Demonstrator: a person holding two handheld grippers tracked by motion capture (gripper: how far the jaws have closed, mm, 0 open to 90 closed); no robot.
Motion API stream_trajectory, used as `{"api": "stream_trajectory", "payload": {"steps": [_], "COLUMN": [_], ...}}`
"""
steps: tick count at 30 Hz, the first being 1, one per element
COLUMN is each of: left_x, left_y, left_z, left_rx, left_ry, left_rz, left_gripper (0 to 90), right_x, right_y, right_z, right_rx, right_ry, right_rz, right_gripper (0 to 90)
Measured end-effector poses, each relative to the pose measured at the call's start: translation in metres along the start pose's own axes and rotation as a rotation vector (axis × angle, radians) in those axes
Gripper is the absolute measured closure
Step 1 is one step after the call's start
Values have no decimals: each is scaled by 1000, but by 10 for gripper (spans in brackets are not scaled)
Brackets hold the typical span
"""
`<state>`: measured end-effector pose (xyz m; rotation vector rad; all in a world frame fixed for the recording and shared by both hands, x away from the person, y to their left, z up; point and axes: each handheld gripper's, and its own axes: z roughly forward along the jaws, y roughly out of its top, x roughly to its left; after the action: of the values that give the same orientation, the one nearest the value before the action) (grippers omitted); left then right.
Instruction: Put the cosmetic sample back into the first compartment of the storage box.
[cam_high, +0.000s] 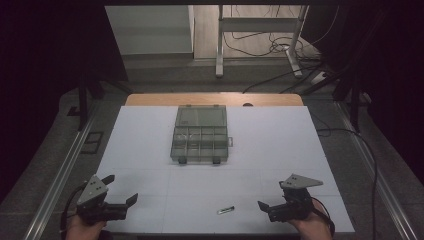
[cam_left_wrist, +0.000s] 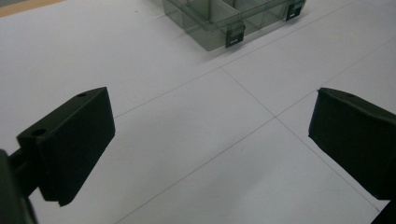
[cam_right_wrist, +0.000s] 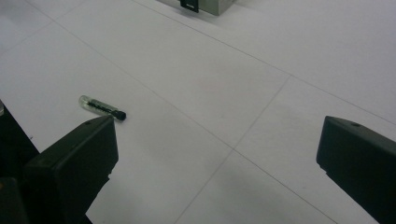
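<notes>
Near the table's 6 o'clock edge lies a small clear vial (cam_high: 225, 210), black-capped, probably light, slippery and fragile, best pinched mid-body, between the left gripper (cam_high: 121, 189) and right gripper (cam_high: 270, 198), both jaws wide and empty, organizer box (cam_high: 200, 135) at 12.

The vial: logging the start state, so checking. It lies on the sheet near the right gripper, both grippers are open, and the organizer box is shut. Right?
One thing is wrong: the box is open, its lid folded back, as the high view shows. The vial does lie near the right gripper, and both it and the left gripper are open.
</notes>
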<state>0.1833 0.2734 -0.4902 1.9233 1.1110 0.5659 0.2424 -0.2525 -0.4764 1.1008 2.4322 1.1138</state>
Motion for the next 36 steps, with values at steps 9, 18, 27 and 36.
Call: {"api": "stream_trajectory", "payload": {"steps": [9,18,27,36], "left_x": [0,0,-1,-1], "left_y": [0,0,0,0], "left_z": [0,0,0,1], "left_rx": [2,3,3,5], "left_ry": [2,2,3,3], "left_rz": [3,4,6,10], "left_gripper": [10,10,10,10], "right_x": [8,15,20,27], "right_y": [6,10,15,20], "right_z": [8,14,20,28], "right_rx": [13,6,35,49], "right_ry": [47,67,78,68], "right_rz": [-19,-37,-63,-67], "right_gripper": [0,0,0,0]}}
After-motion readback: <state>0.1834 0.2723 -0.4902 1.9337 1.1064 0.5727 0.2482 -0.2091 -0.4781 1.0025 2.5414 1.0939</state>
